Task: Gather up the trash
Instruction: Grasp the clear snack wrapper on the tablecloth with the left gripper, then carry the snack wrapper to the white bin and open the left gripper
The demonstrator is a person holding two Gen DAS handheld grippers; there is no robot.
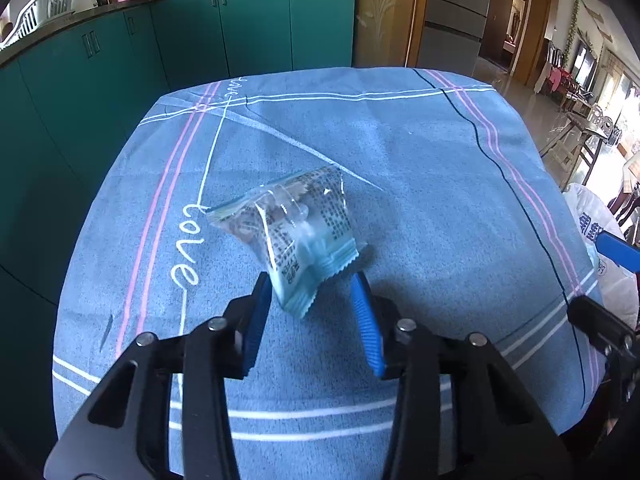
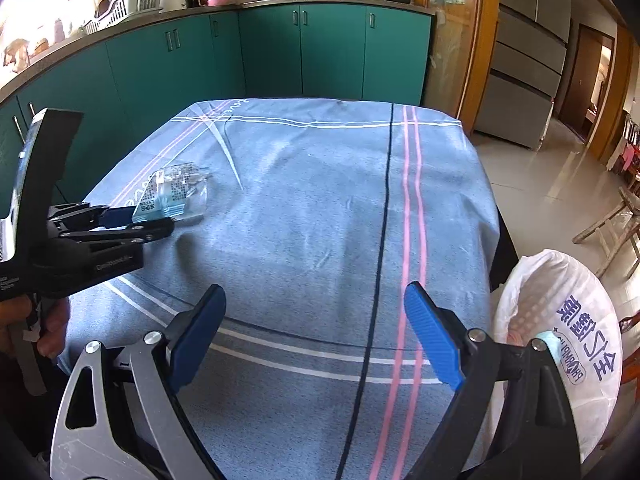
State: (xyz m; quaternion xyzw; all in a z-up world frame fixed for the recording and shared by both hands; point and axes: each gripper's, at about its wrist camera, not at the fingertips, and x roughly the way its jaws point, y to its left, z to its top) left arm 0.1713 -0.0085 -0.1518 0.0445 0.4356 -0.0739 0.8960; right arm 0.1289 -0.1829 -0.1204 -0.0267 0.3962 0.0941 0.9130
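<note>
A clear snack wrapper (image 1: 296,220) with dark print and a teal crimped end lies on the blue tablecloth (image 1: 400,160). Its near end sits between the blue pads of my left gripper (image 1: 312,280), and both pads touch it. The right wrist view shows the same grip from the side, with the left gripper (image 2: 148,218) closed on the wrapper (image 2: 176,192) at the table's left. My right gripper (image 2: 316,292) hangs wide open over the near part of the cloth (image 2: 320,200) with nothing between its fingers. A white printed plastic bag (image 2: 560,312) stands open just to its right.
Teal kitchen cabinets (image 2: 280,48) run behind and left of the table, with pans and a dish rack on the counter. A fridge (image 2: 528,60) and tiled floor lie to the right. The bag (image 1: 592,216) hangs off the table's right edge.
</note>
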